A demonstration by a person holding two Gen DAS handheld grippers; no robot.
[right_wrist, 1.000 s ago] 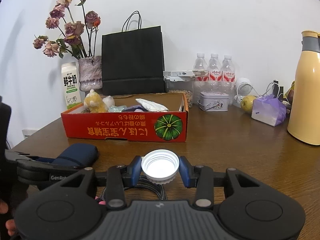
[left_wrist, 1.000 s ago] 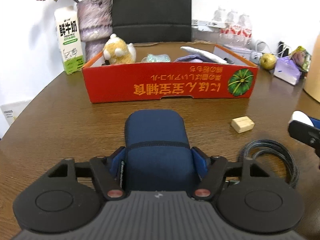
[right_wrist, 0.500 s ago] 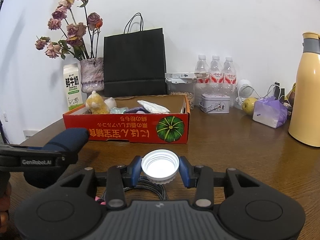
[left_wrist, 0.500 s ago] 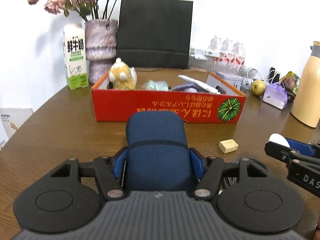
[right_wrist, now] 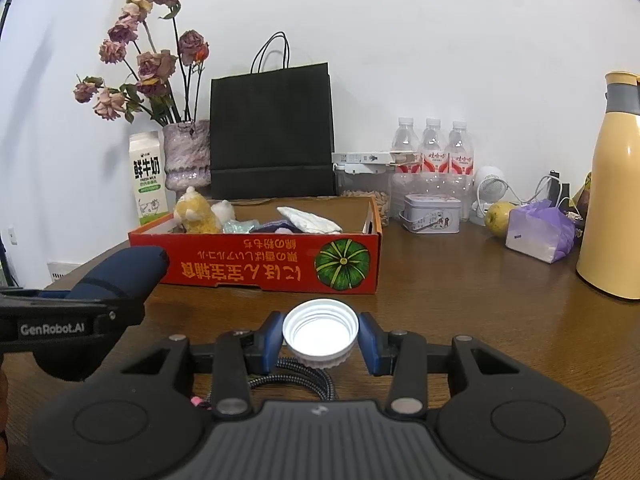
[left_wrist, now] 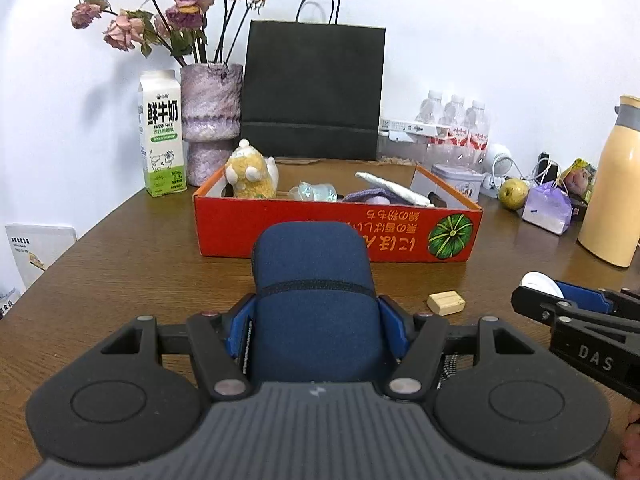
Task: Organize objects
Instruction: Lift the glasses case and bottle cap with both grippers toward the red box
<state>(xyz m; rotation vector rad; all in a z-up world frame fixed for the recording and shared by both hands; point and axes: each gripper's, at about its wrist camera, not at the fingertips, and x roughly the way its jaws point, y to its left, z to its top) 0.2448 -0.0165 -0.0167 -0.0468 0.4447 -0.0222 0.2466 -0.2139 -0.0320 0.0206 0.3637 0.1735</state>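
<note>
Dark blue matt fabric pouch (left_wrist: 314, 304); ribbed white plastic cap (right_wrist: 320, 328), glossy inside; brown wood-grain table (left_wrist: 132, 264), slight sheen; printed red cardboard box (left_wrist: 320, 228), matt.

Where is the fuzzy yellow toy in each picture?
Left wrist view: the yellow plush toy sits in the far left corner of the red box, just above the middle of the picture.
Right wrist view: the yellow plush toy is in the same box corner, left of the middle.
Shared landmark: the milk carton stands left of the toy in both.
</note>
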